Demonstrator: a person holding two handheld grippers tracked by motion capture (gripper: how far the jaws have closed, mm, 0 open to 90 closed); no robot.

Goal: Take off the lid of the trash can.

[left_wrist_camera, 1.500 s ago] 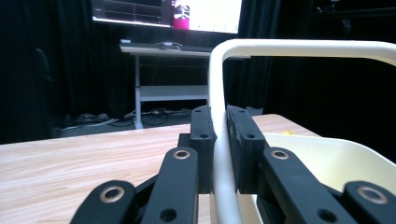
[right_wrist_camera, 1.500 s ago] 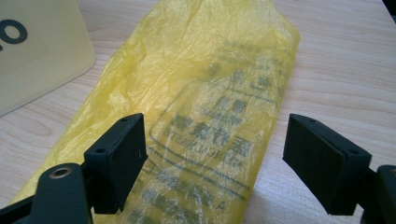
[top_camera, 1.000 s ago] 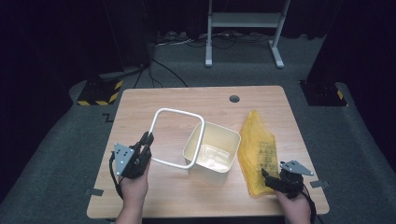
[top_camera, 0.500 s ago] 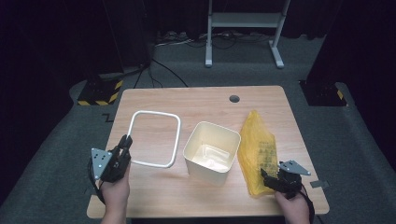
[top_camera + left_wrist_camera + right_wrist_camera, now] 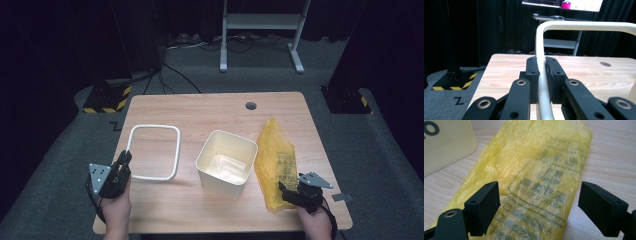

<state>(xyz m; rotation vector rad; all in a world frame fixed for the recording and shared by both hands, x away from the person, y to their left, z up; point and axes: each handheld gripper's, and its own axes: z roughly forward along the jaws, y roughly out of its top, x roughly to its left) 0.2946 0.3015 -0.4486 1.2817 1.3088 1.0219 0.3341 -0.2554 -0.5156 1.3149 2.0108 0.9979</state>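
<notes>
Both tongs are showing matte black bodies — the left tongs (image 5: 122, 159) and the right tongs (image 5: 284, 189) each wearing a grey three-cornered plate on top. Black cables are trailing toward six o'clock. Brass-ringed pivots and small screw holes are dotting the black links — pads flat, rectangular.

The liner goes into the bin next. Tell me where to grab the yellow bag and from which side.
Grip the yellow bag at its near end, coming in low from the person's side. It lies flat and lengthwise on the table beside the cream bin, so only an edge can be pinched. The right gripper already sits there, jaws open, one on each side of that end; a pinch at one corner would probably lift a single layer.
</notes>
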